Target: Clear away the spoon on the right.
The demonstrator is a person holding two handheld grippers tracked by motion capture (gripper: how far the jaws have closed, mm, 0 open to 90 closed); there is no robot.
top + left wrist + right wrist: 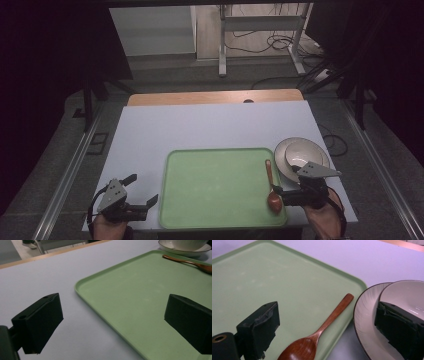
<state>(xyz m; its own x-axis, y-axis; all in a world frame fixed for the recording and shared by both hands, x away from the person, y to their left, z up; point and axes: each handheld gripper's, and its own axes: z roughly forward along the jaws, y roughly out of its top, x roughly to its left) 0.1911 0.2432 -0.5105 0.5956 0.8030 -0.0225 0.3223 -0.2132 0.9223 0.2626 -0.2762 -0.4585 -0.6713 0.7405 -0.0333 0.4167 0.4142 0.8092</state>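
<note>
A brown wooden spoon (272, 186) lies on the right side of a pale green tray (215, 190), with its bowl end toward the near edge. My right gripper (286, 179) is open just behind the spoon. In the right gripper view the spoon (312, 340) lies on the tray (274, 277) between the two spread jaws, untouched. My left gripper (141, 189) is open over the white table, left of the tray. In the left gripper view the tray's (140, 290) near left corner sits between its jaws.
A white plate (281, 150) holding a white bowl (305, 152) stands on the table (210, 125) against the tray's right edge, close to my right gripper. A wooden strip (215, 97) runs along the table's far edge. Beyond it are a floor, desk legs and cables.
</note>
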